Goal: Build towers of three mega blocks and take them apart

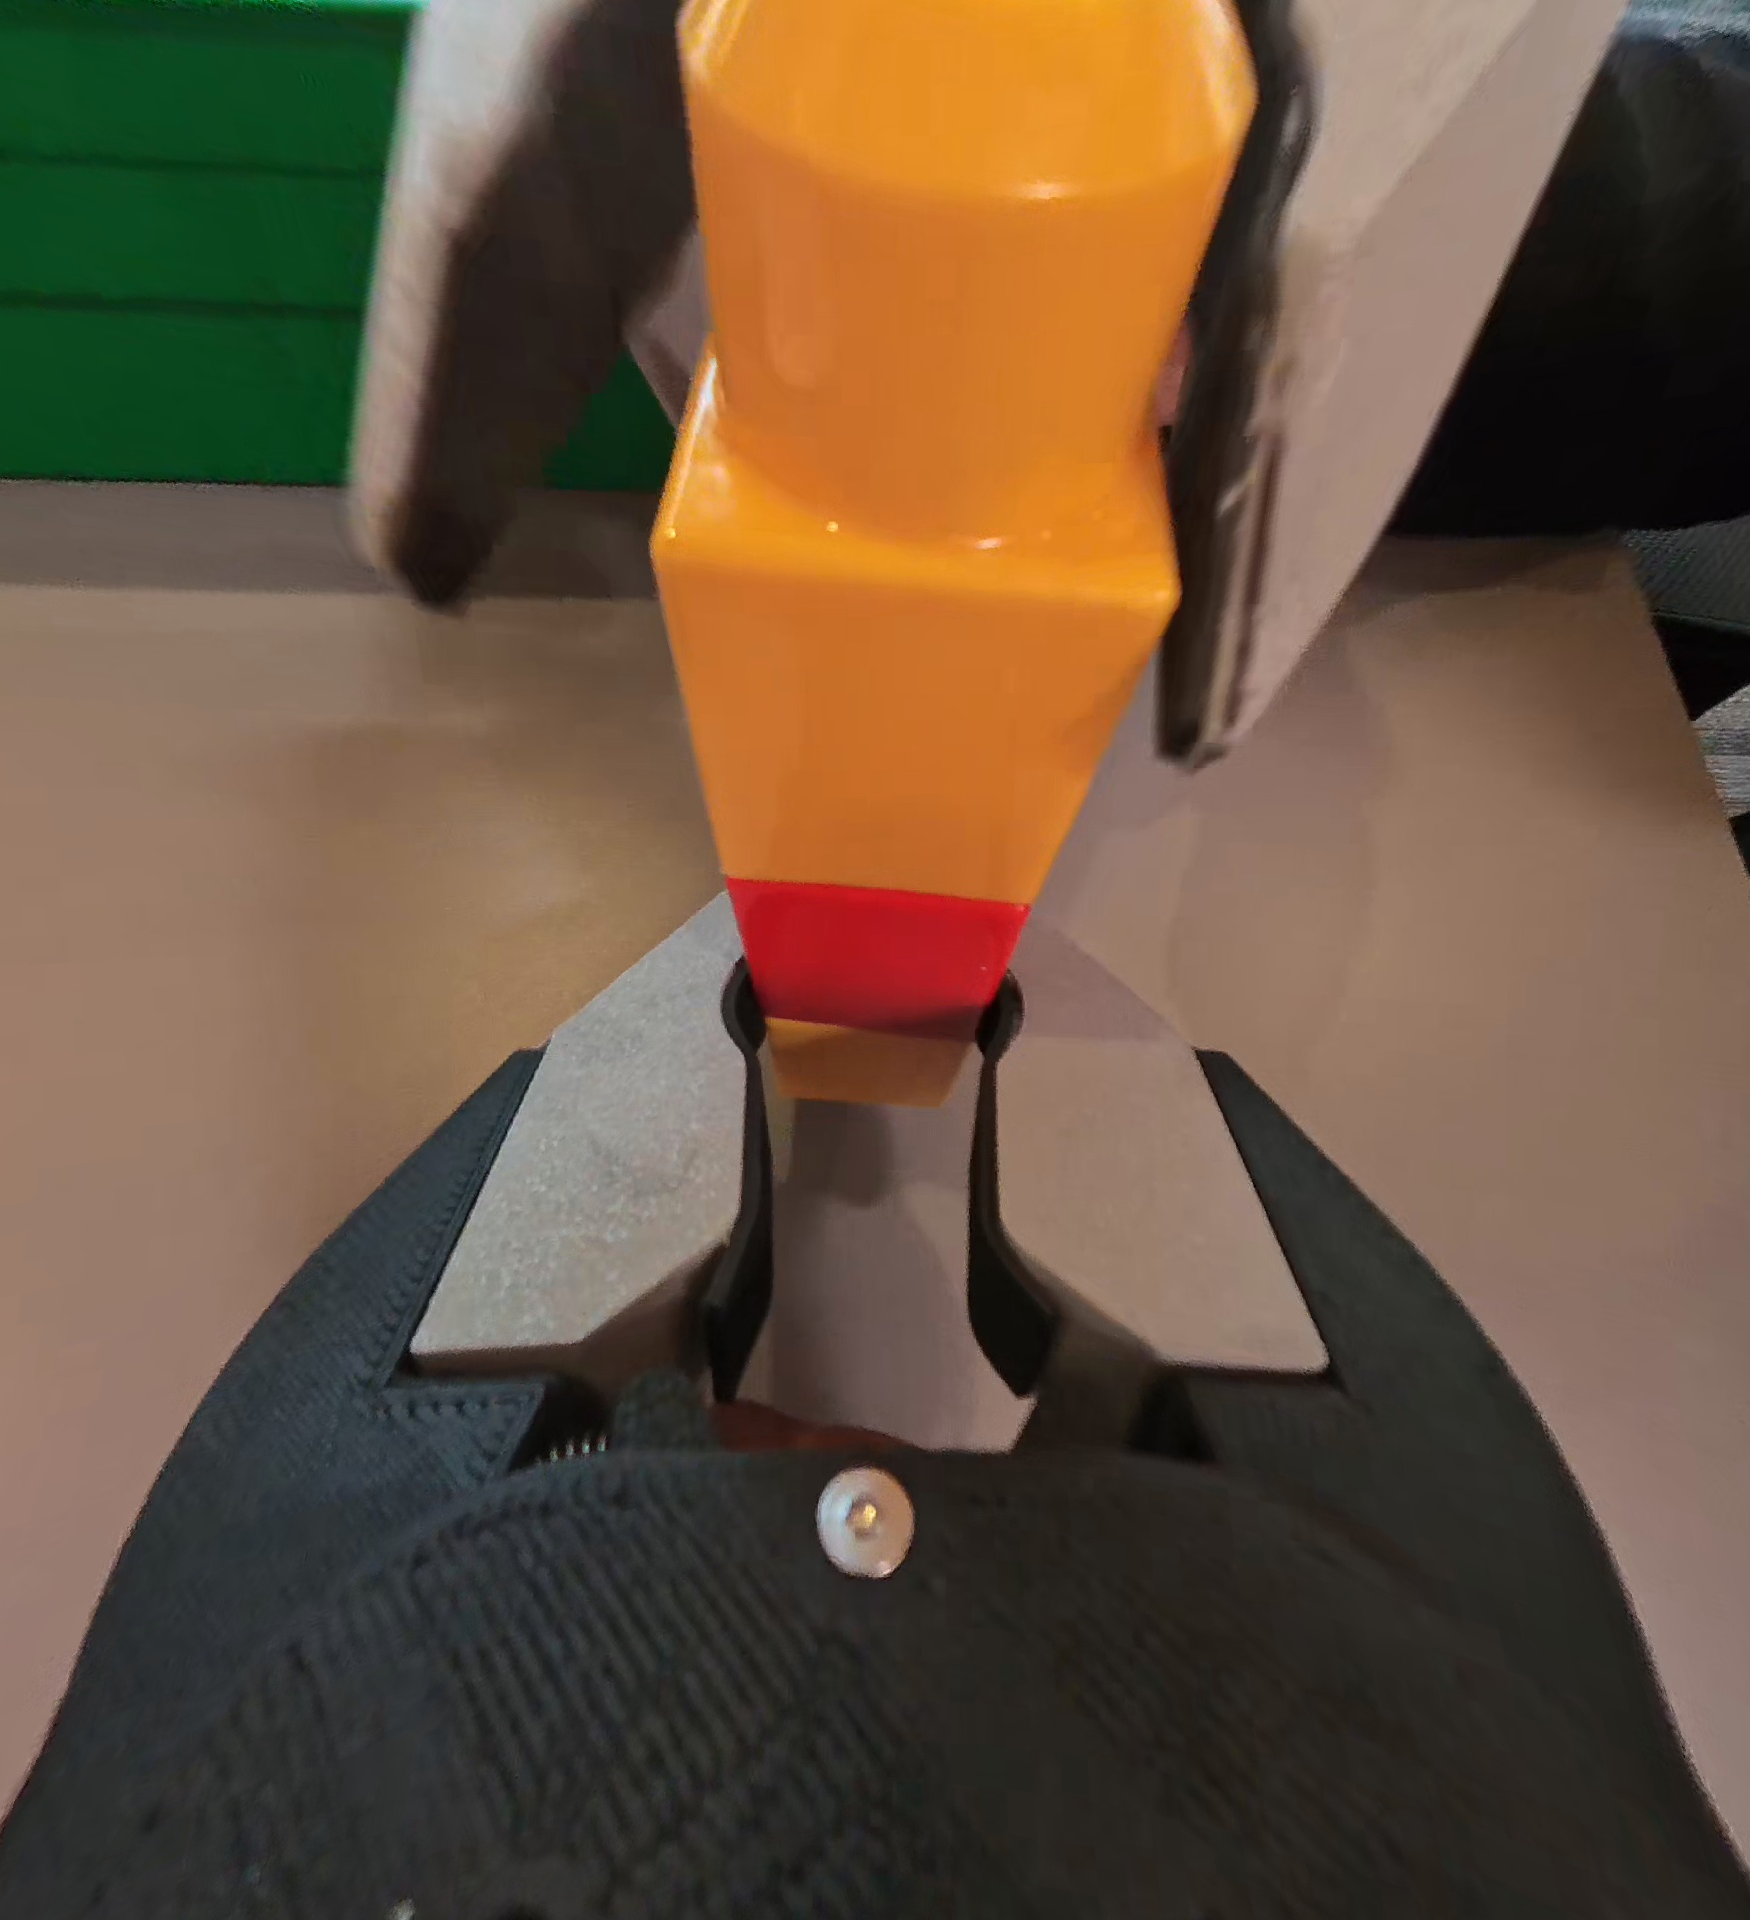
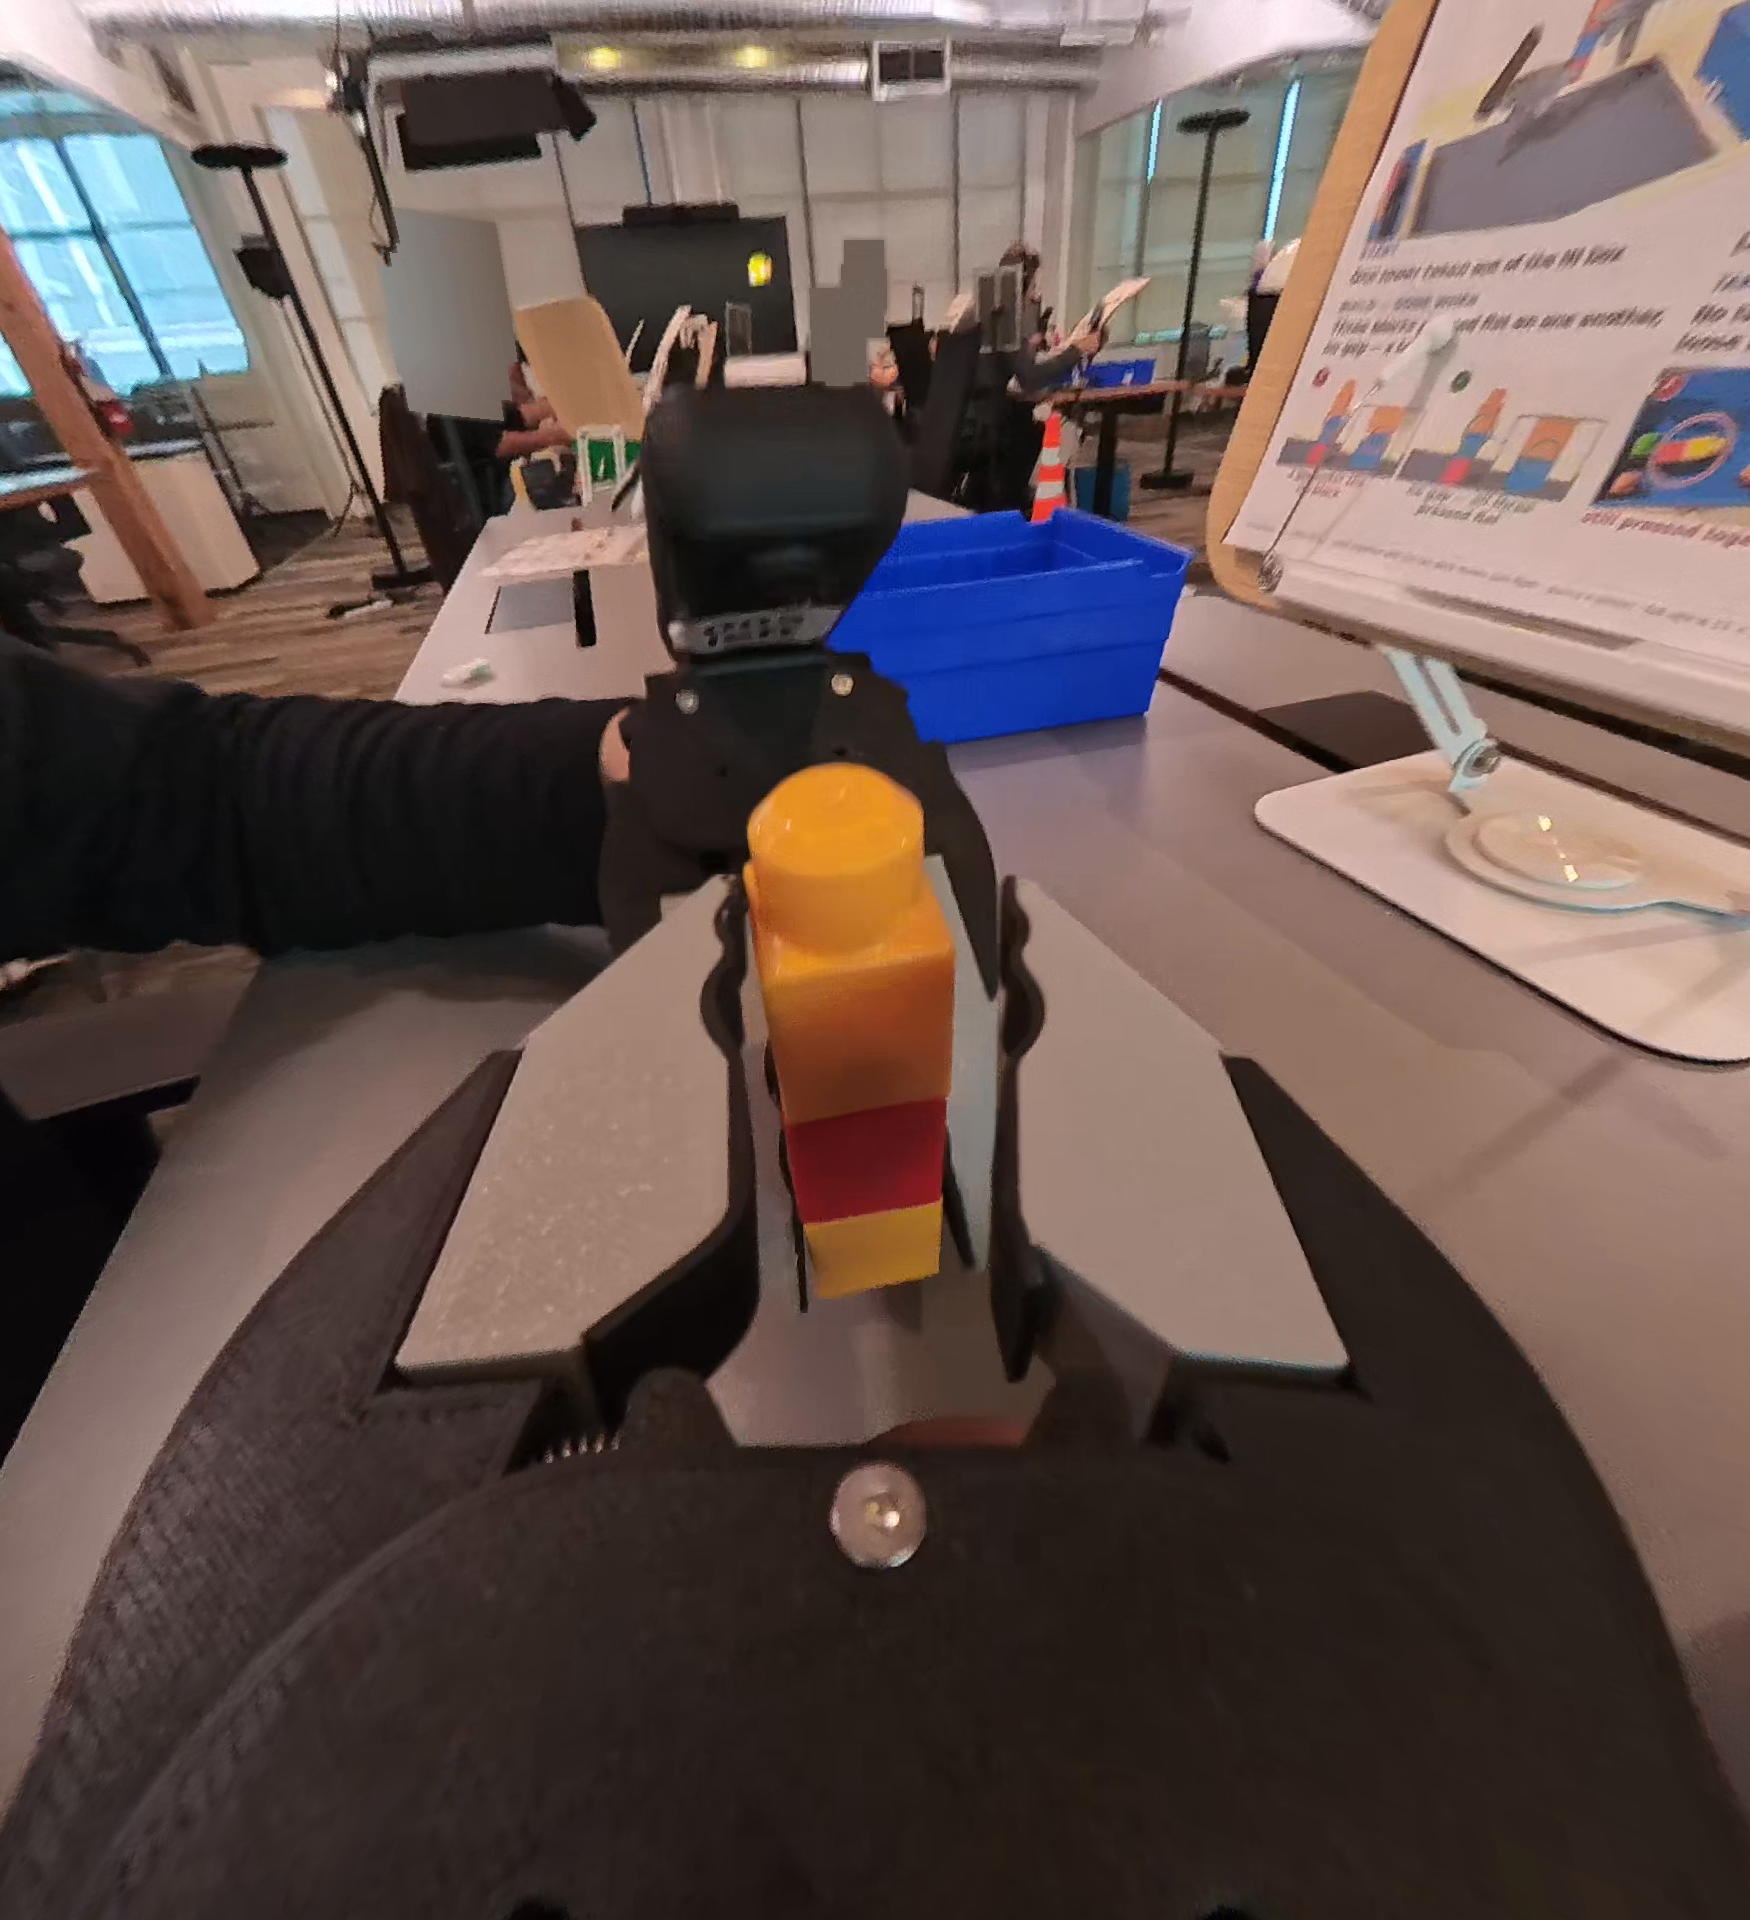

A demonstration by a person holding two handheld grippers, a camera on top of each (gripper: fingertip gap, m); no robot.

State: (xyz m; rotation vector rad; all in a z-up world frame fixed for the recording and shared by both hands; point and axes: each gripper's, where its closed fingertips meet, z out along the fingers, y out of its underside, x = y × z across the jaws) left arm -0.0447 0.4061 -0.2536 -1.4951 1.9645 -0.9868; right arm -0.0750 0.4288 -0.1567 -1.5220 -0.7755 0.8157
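No readable writing anywhere.

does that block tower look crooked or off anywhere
Nothing stands out. The tower stacks straight: orange block on red block on yellow block, seams flush. The left gripper clamps the red block; the right gripper stands open around the orange one.

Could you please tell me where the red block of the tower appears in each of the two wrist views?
Left wrist view: red block at centre, clamped between the left gripper fingertips.
Right wrist view: lower centre, between the orange and yellow blocks.
Shared landmark: the orange top block.
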